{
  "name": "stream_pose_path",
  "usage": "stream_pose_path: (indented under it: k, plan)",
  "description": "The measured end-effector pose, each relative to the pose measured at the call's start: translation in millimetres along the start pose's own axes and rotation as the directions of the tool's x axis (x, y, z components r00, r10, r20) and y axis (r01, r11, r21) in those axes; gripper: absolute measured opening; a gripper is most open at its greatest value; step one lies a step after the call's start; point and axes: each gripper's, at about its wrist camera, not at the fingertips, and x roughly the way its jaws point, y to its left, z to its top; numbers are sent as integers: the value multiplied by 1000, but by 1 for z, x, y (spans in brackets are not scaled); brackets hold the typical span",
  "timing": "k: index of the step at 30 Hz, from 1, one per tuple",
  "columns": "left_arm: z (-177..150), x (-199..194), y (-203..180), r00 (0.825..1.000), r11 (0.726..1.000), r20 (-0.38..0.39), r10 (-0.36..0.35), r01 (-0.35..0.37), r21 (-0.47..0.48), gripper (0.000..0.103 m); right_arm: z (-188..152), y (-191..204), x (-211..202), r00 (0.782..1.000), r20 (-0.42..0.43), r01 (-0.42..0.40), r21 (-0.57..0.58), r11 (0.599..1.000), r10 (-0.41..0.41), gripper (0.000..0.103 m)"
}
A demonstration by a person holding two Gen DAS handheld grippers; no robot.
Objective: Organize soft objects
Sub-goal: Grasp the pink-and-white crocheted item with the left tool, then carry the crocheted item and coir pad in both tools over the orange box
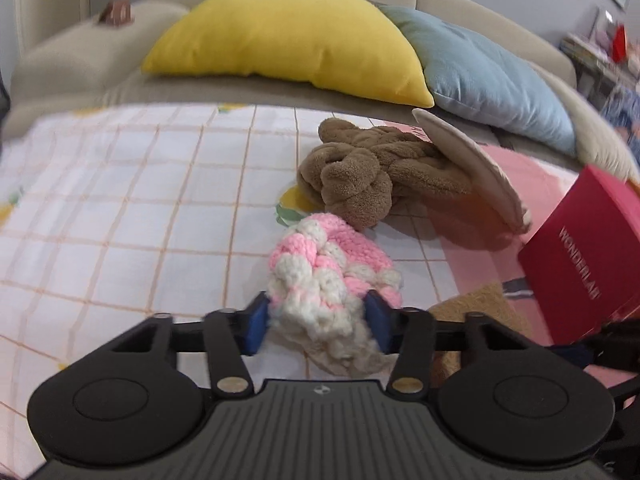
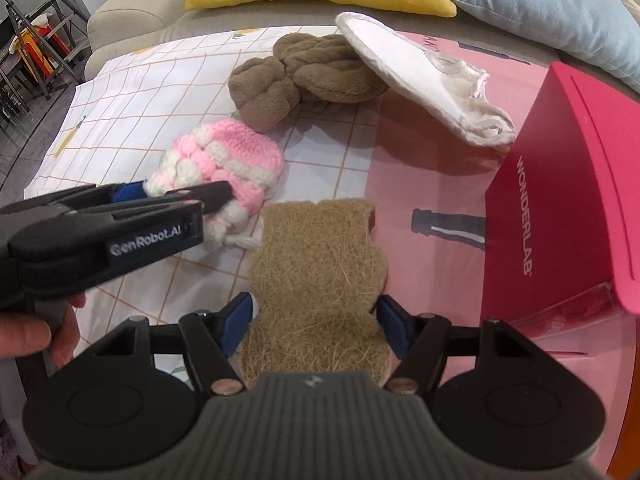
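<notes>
Pick-up stage of tidying the soft items, both tools engaged at once. The left gripper (image 1: 318, 322) is closed partway, its blue pads (image 1: 258, 322) pressing either flank of the pink-and-white knitted hat (image 1: 332, 276), which lies on the checked cloth (image 1: 120, 208) just in front of the brown plush knot (image 1: 360, 172). The right gripper (image 2: 316, 326) stands wider, its jaws touching both edges of the flat fibre pad (image 2: 320, 272); whether it truly bears the pad's weight cannot be told. A white slipper (image 2: 420, 76) leans on the plush, beside the red box (image 2: 560, 200). Likely next: lift both pieces clear and carry them toward the box, without dragging the cloth.
</notes>
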Motion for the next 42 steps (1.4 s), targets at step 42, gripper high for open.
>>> stream_pose_path:
  k: [42]
  plan:
    - [-69, -240, -186, 968, 979, 202, -150, 117, 168, 38, -155, -122, -211, 962, 263, -96, 75, 993, 73, 67]
